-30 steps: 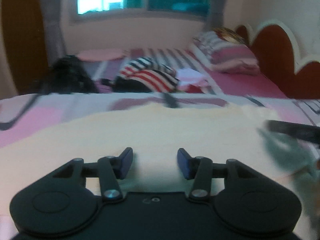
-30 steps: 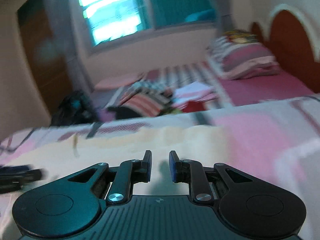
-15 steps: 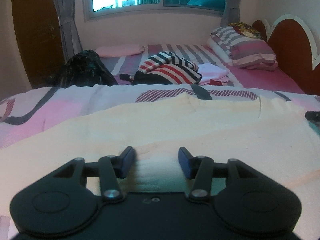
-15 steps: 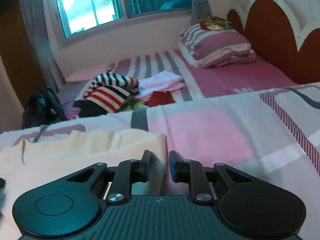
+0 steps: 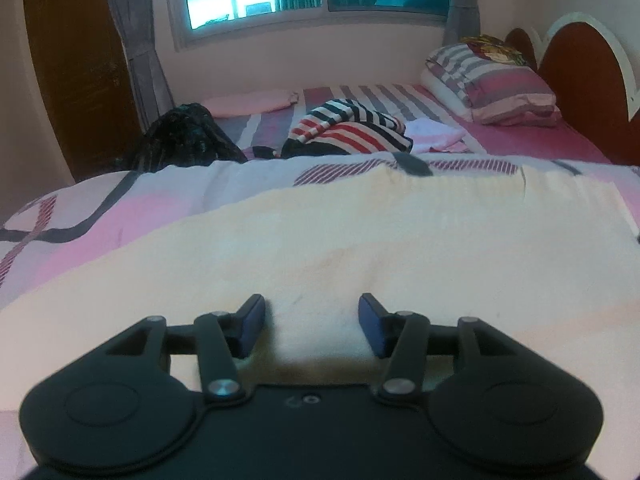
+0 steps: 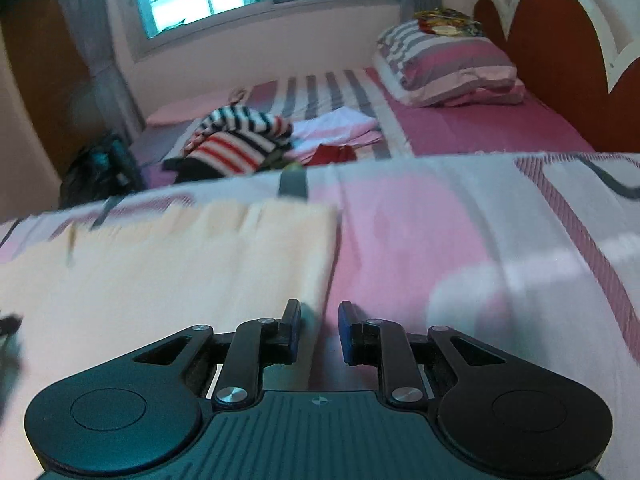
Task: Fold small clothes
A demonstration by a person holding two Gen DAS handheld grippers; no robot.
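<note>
A cream garment (image 5: 360, 240) lies spread flat on the pink patterned bedspread (image 5: 100, 220). My left gripper (image 5: 311, 308) hangs low over the garment's near edge. Its jaws are opening, with cream cloth under the gap and neither pad pressing on it. In the right wrist view the same garment (image 6: 180, 264) ends at a straight right edge. My right gripper (image 6: 319, 312) sits at that edge with its jaws a narrow gap apart. The left finger (image 6: 292, 320) is beside the cloth's border, and bedspread (image 6: 440, 240) shows in the gap.
Past the bedspread's far fold lies a second bed with a pile of striped clothes (image 5: 352, 128), folded pale clothes (image 6: 340, 124) and a striped pillow (image 5: 492, 80). A red headboard (image 5: 580, 72) stands on the right. A black bag (image 5: 184, 140) sits at the left.
My left gripper has come lower and nearer over the cream cloth, with its jaws a little wider. My right gripper has slid right from the middle of the cloth to its right edge.
</note>
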